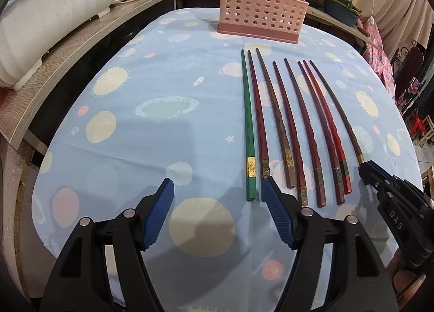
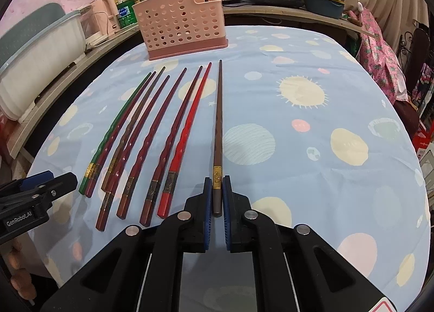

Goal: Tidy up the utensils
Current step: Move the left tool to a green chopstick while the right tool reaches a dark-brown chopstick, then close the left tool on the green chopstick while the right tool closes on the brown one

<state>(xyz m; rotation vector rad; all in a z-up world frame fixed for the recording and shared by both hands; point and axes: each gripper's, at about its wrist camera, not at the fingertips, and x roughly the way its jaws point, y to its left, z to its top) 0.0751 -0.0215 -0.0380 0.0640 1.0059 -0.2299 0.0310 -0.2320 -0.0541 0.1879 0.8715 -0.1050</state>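
Center of the right wrist frame: right gripper [image 2: 217, 189] is pinched on the butt end of the dark brown chopstick [image 2: 217, 127], blue pads tight on both sides just below its gold band. That stick runs straight up the frame toward the pink holder [image 2: 181, 27] and lies apart from the rest, at the right end of the row.

Left of it in the same frame: seven more chopsticks fanned on the blue planet-print tablecloth [image 2: 312, 149]. From the brown one leftward: bright red chopstick [image 2: 187, 135] nearly touching a maroon one, then more maroon and brown sticks, green chopstick [image 2: 114, 132] at the far left. All flat on the cloth, tips toward the holder.

Pink holder sits upper center of the frame at the far edge of the cloth, perforated walls, upright. One red stick-like item pokes from its raised back pocket; can't tell what it is.

Left wrist frame: left gripper [image 1: 217, 192] is spread wide, nothing between the pads. It hangs over the near ends of the row; its right pad sits in front of the butt of the maroon stick next to the green chopstick [image 1: 248, 122], contact unclear. Holder [image 1: 260, 10] top center there.

Right gripper also visible at lower right of the left wrist frame [image 1: 364, 169], on the outermost stick.
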